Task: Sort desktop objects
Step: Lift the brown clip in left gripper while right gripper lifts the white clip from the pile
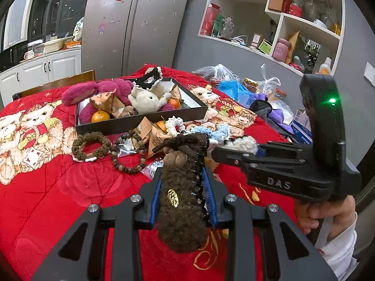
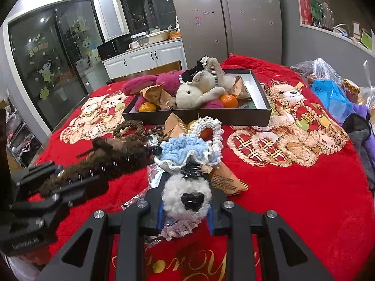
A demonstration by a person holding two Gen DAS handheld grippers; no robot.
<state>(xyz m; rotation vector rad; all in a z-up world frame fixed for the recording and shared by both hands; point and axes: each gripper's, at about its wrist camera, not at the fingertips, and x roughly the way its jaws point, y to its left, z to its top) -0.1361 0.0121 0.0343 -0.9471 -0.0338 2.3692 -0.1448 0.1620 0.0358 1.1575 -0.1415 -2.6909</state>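
Left gripper [image 1: 181, 182] is clamped on a brown fuzzy hair claw [image 1: 181, 201], held lengthwise between the blue-padded fingers [image 1: 155, 201], above the red blanket [image 1: 58, 199]. A dark bow sits at the claw's far end; a gold tag shows on its side.

Right gripper [image 2: 186, 201] grips a white fuzzy clip [image 2: 186, 197] with a black patch — its black spring sticks out past the fingertips. In the left view this gripper reaches in from the right, just beside the brown claw's tip.

Just ahead on the blanket: blue scrunchie [image 2: 187, 146], white crochet scrunchie [image 2: 216, 128], brown scrunchie [image 1: 91, 146], bead bracelet [image 1: 126, 161], tan paper packets [image 2: 228, 181].

Beyond them — black tray [image 1: 140, 123] holding a cream plush rabbit [image 1: 150, 99], pink plush [image 1: 103, 89], oranges [image 1: 100, 116] and more packets.
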